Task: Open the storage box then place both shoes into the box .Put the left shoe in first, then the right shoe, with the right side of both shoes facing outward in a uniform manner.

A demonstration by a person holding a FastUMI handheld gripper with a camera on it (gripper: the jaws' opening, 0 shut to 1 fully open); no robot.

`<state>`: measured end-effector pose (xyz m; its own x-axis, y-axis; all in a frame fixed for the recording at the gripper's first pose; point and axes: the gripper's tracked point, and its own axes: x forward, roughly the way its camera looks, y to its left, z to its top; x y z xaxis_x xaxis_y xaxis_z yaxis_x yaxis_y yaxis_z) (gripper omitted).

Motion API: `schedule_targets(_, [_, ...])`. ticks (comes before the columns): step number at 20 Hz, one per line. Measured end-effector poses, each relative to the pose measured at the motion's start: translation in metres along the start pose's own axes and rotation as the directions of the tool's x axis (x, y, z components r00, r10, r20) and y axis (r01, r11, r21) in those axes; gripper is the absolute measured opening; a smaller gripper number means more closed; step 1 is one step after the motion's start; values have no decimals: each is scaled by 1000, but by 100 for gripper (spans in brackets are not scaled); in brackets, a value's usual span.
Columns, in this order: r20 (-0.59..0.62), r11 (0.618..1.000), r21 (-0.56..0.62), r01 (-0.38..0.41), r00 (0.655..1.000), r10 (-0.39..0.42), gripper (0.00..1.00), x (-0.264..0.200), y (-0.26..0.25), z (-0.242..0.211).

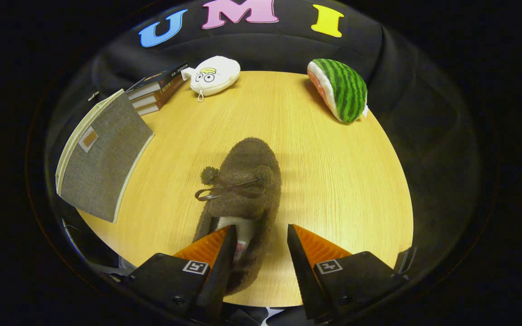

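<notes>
Your gripper (258, 235) has its jaws standing apart, straddling the heel of the fuzzy brown slipper shoe (245, 181) on the round wooden table (333, 181); the grey fabric storage box (102, 167) lies off to the left.

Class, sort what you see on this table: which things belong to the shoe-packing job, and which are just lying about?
Part of the job:
- fuzzy brown shoe, its heel between the fingers of the open gripper
- grey fabric storage box, left of the shoe

Just lying about:
- stack of books
- white plush toy
- watermelon plush
</notes>
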<state>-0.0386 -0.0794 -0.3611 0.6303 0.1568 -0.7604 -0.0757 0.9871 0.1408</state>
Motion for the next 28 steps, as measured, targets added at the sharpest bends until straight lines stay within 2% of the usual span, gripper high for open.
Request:
schedule_targets(2, [10, 1000, 0, -15, 1000, 15, 70, 6, 4, 6])
schedule_targets(3, [16, 1000, 7, -17, 1000, 17, 64, 12, 4, 9])
schedule_targets(5, [20, 1000, 28, 8, 1000, -8, 39, 18, -3, 11])
schedule_targets(6, [30, 999, 50, 22, 999, -23, 33, 17, -9, 14])
schedule_targets(7, [39, 996, 85, 8, 999, -11, 9, 15, -10, 16])
schedule_targets(9, [33, 992, 126, -25, 999, 21, 5, 12, -5, 14])
schedule_targets(14, [71, 989, 147, -10, 997, -1, 5, -14, -9, 24])
schedule_targets(21, [193, 967, 253, 33, 978, -83, 5, -87, -6, 92])
schedule_targets(24, [236, 969, 248, 1, 970, -61, 5, -121, 25, 127])
schedule_targets(28, [228, 977, 210, -44, 974, -5, 5, -149, 85, 159])
